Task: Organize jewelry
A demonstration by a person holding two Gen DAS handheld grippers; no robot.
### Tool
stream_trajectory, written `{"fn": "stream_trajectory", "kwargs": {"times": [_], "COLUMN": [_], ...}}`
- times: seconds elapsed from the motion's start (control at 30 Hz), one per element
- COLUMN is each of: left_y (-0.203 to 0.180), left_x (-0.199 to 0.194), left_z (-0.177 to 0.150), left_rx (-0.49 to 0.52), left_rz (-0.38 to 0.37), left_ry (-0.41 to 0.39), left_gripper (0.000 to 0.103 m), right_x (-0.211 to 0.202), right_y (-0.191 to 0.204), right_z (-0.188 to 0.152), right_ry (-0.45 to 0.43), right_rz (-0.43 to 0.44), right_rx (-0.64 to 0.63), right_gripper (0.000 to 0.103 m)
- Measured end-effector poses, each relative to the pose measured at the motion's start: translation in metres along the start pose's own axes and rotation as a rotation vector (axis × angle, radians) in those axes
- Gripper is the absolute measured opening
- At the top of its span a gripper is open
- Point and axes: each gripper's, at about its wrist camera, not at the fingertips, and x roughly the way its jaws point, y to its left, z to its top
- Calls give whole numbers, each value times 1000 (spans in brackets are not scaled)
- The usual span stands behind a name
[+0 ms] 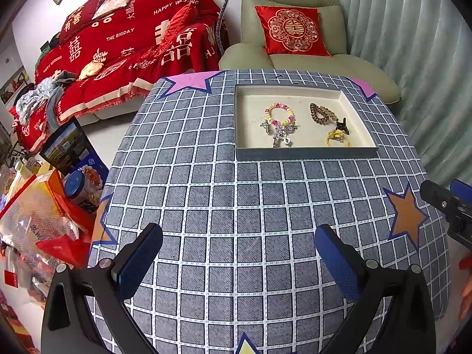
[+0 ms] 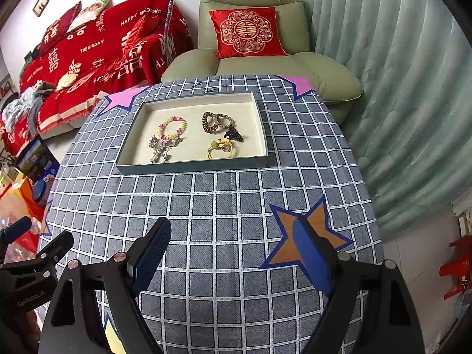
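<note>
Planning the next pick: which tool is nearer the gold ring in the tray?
Right, slightly. The right tool faces the gold ring almost head-on; the left tool sits off to its left.

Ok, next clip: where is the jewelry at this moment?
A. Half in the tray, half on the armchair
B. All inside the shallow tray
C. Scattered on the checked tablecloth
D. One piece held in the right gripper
B: the pastel bead bracelet, brown bead bracelet and gold ring all lie inside the tray; the left gripper and right gripper are open and empty.

Two wrist views, near table edge, facing the armchair; left view sits leftward; both share the tray.
</note>
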Motion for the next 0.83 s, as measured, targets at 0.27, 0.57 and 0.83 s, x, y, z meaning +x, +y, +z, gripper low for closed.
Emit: {"fn": "stream_trajectory", "kwargs": {"times": [0.27,0.57,0.83], "left_y": [-1,0,-2], "left_x": [0,-3,-5], "left_z": [1,-5,-7], "left_rx": [3,4,8], "left_rz": [1,-10,-11], "left_ry": [2,-3,3], "left_gripper": [103,103,103], "right_x": [0,0,-1], "right_y": [-1,-1,-2], "right_z": [-1,-4,-5], "right_ry": [0,4,4], "right_rz": [2,0,1], "right_rx": [1,1,1], "right_gripper": [86,86,86]}}
